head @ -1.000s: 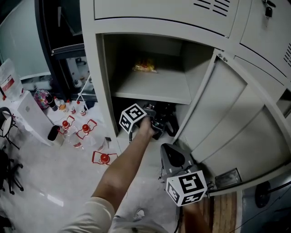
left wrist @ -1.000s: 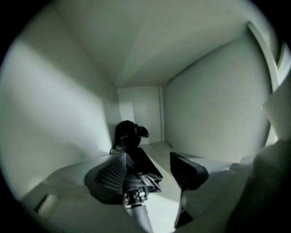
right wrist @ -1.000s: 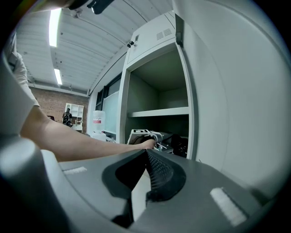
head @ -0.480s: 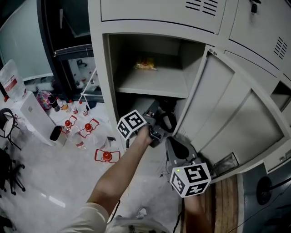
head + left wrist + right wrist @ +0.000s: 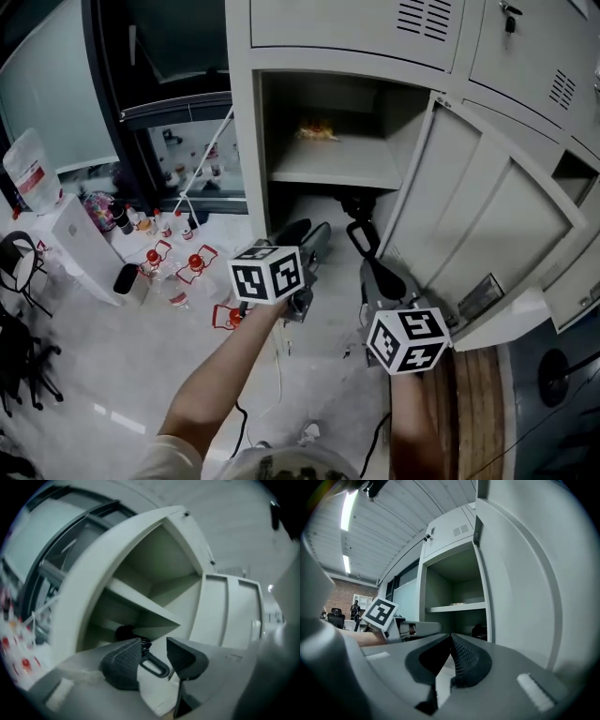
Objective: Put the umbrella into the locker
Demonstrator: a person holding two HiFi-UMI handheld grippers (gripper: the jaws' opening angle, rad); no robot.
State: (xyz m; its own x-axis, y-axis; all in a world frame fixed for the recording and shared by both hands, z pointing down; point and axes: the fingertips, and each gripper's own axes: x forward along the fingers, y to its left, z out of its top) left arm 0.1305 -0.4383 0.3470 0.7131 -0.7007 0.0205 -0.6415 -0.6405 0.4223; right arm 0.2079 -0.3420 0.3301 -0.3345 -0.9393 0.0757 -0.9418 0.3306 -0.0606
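The dark folded umbrella lies in the lower compartment of the open grey locker, its strap loop hanging over the front edge. My left gripper is outside the locker, just left of the loop and apart from it. In the left gripper view its jaws are closing with nothing between the pads; the strap loop and umbrella show beyond the gap. My right gripper hovers low in front of the open door, shut and empty.
The locker door stands swung open to the right. A yellow packet lies on the upper shelf. Several red-capped bottles and a white box stand on the floor at the left.
My left gripper has drawn back out of the lower compartment toward me and rolled over; the umbrella stays inside. The right gripper has hardly moved.
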